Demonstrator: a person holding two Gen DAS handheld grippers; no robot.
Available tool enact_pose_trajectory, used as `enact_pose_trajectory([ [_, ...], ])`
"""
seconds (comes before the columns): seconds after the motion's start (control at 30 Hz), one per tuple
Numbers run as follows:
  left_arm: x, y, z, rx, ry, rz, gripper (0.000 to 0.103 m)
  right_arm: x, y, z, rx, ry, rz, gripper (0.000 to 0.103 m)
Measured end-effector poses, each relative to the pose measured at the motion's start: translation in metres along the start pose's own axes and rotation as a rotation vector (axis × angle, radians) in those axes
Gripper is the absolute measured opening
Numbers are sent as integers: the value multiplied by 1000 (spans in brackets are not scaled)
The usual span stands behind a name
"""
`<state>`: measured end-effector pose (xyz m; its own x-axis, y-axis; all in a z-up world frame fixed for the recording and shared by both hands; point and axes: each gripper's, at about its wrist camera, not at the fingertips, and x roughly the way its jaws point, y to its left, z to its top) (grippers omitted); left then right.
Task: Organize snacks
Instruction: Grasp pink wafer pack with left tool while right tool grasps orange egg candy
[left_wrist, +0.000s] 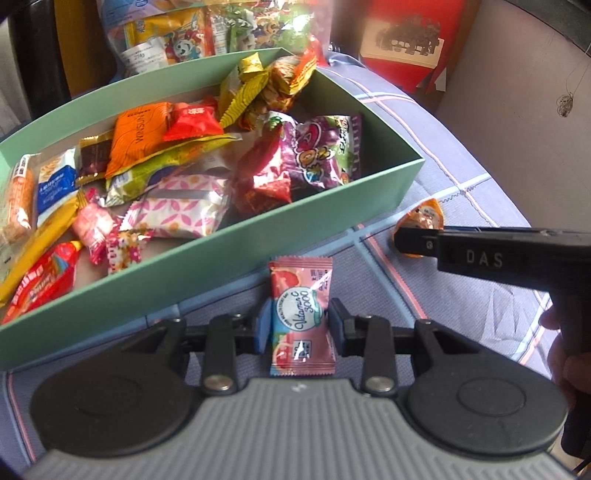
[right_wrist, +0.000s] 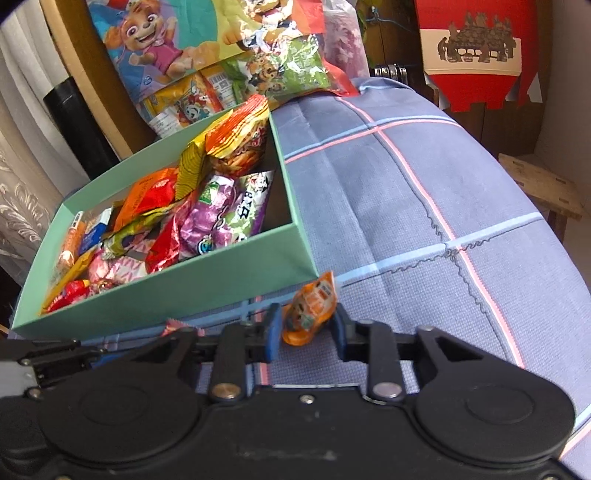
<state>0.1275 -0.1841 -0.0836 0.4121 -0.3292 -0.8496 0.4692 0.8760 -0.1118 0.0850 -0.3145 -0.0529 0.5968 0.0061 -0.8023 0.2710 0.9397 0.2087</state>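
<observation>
**A:** Looking at this one, both grippers have a snack each, right? The left gripper (left_wrist: 297, 325) is clamped on the pink vitamin C sachet (left_wrist: 301, 314), blue pads pressing its two long edges, so it hangs upright just off the near wall of the green box (left_wrist: 229, 254).

**B:** Yep, gripping across the narrow width makes sense, the flat packet can't slip sideways. The right gripper (right_wrist: 304, 328) has its jaws drawn in around the little orange jelly cup (right_wrist: 308, 314), by the box's near right corner. Left pad looks in contact; the right one I can't fully tell.

**A:** And the box sits toward the back left of the checked blue cloth (right_wrist: 424, 184), already stuffed with packets.

**B:** So I'd guess both go over the near wall next, probably into the emptier right end.
</observation>
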Motion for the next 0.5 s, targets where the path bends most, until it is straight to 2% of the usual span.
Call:
enact_pose_trajectory([
  [0.1, 0, 3, 0, -6, -3, -10, 34, -2, 1, -4, 5, -7, -2, 25],
  [0.17, 1, 0, 1, 2, -2, -13, 44, -4, -1, -6, 25, -8, 0, 25],
  [0.23, 2, -6, 1, 21, -4, 0, 45, -7, -6, -8, 58, -3, 8, 25],
  [0.27, 3, -10, 0, 40, -7, 13, 45, -9, -9, -10, 71, 0, 14, 25],
  [0.33, 2, -15, -2, 69, -16, 47, 33, -13, -15, -12, 92, 6, 21, 25],
  [0.5, -2, -9, -6, 52, -9, 35, 31, -25, -18, -21, 111, 16, 15, 25],
])
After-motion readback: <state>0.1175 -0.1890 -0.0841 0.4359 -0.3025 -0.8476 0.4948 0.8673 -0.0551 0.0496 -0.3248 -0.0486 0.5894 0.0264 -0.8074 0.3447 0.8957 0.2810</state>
